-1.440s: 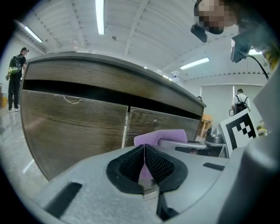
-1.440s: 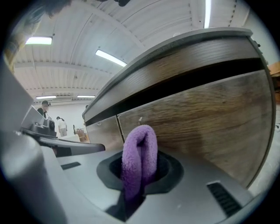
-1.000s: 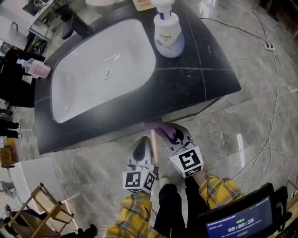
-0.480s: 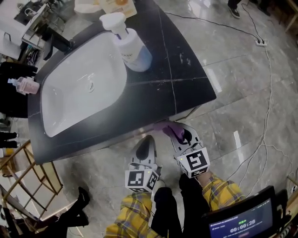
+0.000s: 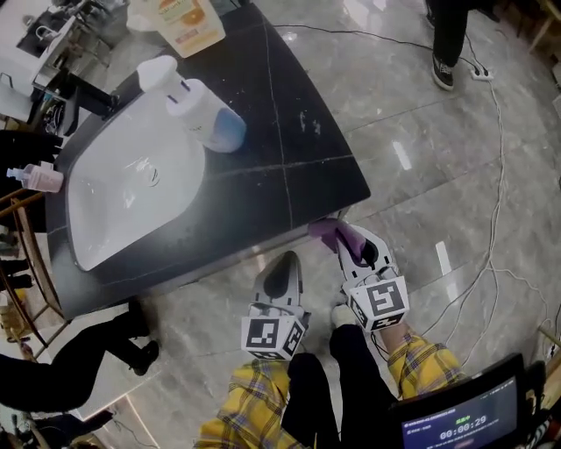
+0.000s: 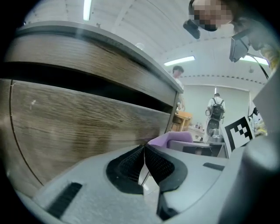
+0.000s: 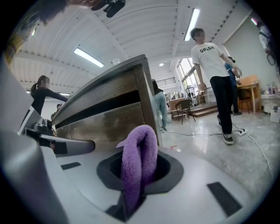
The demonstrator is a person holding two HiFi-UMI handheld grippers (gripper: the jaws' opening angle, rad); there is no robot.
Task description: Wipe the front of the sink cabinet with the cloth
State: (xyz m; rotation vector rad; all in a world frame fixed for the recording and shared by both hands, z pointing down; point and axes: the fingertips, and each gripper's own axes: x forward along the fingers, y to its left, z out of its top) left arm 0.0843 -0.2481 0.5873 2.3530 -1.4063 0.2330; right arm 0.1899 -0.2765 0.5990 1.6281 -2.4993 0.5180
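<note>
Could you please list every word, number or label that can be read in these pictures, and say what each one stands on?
"00:00:29": on the screen at the lower right of the head view; the small line above it is too small to read.
Pump bottle: label blurred, not readable.
Orange carton: print blurred, not readable.
Bystander's white shirt: chest print too blurred to read for certain.
</note>
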